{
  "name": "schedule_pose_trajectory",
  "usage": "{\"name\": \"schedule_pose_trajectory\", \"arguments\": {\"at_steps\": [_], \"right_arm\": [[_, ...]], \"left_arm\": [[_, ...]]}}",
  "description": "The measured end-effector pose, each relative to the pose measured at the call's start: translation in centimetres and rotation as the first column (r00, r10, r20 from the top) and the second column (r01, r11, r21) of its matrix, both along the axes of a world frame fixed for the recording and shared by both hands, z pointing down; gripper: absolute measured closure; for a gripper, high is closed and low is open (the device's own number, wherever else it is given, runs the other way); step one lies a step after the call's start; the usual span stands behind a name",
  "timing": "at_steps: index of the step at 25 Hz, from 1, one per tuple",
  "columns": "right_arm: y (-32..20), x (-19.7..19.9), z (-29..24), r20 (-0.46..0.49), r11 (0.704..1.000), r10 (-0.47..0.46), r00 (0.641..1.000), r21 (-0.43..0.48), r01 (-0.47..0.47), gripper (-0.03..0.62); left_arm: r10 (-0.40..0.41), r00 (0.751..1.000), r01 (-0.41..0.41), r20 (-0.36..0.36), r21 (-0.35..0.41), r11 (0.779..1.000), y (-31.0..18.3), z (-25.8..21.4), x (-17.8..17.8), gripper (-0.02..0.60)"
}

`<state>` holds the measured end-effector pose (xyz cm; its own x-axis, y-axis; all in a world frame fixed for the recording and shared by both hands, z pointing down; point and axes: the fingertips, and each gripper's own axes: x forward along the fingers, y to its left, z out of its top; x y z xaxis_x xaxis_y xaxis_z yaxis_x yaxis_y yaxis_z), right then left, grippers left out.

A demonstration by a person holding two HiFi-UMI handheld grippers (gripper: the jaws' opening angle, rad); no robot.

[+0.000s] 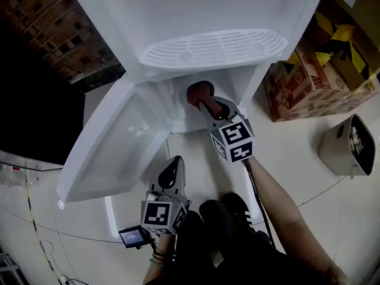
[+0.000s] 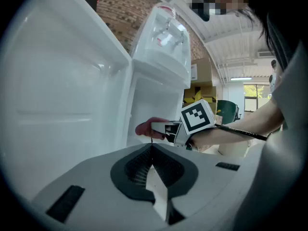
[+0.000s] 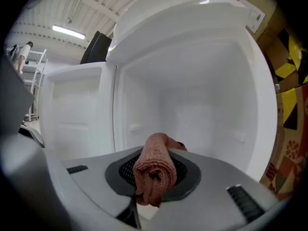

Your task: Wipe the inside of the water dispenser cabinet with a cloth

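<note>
A white water dispenser [image 1: 196, 16] stands with its lower cabinet [image 3: 192, 105] open and its door [image 1: 113, 147] swung out to the left. My right gripper [image 1: 205, 104] is shut on a rolled reddish-pink cloth [image 3: 155, 170] and points into the cabinet mouth; the cloth [image 1: 199, 92] shows at the opening and the cloth [image 2: 147, 128] also appears in the left gripper view. My left gripper [image 1: 172, 170] hangs back over the floor below the door, jaws closed with nothing between them. The cabinet interior is bare white.
Cardboard boxes [image 1: 314, 82] with yellow tape stand to the right of the dispenser. A beige appliance [image 1: 350, 147] lies on the tiled floor at the right. A brick wall [image 1: 53, 28] rises at the back left. Cables [image 1: 35, 230] run along the floor at the lower left.
</note>
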<state>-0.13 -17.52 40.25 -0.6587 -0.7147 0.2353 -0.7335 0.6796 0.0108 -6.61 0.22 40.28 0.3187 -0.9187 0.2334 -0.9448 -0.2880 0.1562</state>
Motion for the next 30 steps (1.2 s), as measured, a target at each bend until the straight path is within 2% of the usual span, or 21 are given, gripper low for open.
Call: {"name": "schedule_pose_trajectory", "arguments": {"at_steps": [3,5,7,11,15,18,21,24,30], "right_arm": [[-0.6,-0.8,0.5,0.070,0.998,0.025,0.997,-0.063,-0.020,0.519],[-1.4,-1.2,0.4,0.090,0.996,0.034,0.995,-0.085,-0.026,0.519],[-2.4,-1.7,1.2,0.063,0.997,0.028,0.998,-0.079,-0.023,0.519],[-3.2,-4.0,3.6,0.017,0.998,-0.020,1.000,-0.066,0.021,0.519],[-3.7,-6.9,3.1,0.046,0.997,-0.055,0.997,-0.048,0.057,0.520],[-4.5,-7.8,3.5,0.074,0.996,-0.039,0.996,-0.074,0.045,0.520],[-5.2,-6.5,5.4,0.043,0.992,0.000,0.999,-0.122,0.005,0.520],[-6.8,-2.7,7.3,0.013,0.982,0.105,0.994,-0.158,-0.102,0.520],[-8.2,4.3,7.2,0.024,0.923,0.334,0.942,-0.209,-0.322,0.520]], "left_arm": [[0.004,0.999,-0.005,-0.044,-0.026,1.000,-0.7,-1.3,0.5,0.597],[0.040,0.999,-0.041,-0.022,-0.035,0.999,-0.8,-1.3,1.1,0.597],[0.078,0.997,-0.078,0.001,-0.040,0.996,-1.0,-1.1,1.8,0.597],[0.122,0.992,-0.122,-0.013,-0.064,0.990,-1.5,-0.4,2.4,0.597],[0.177,0.984,-0.176,0.002,-0.090,0.980,-1.5,0.4,3.2,0.597],[0.186,0.982,-0.185,0.008,-0.102,0.978,-1.8,0.7,3.0,0.597],[0.170,0.985,-0.169,-0.001,-0.108,0.980,-2.1,0.8,2.4,0.597],[0.165,0.986,-0.165,-0.008,-0.108,0.980,-2.6,1.0,2.2,0.597],[0.174,0.985,-0.175,-0.022,-0.106,0.979,-2.3,0.9,2.6,0.597]]}}
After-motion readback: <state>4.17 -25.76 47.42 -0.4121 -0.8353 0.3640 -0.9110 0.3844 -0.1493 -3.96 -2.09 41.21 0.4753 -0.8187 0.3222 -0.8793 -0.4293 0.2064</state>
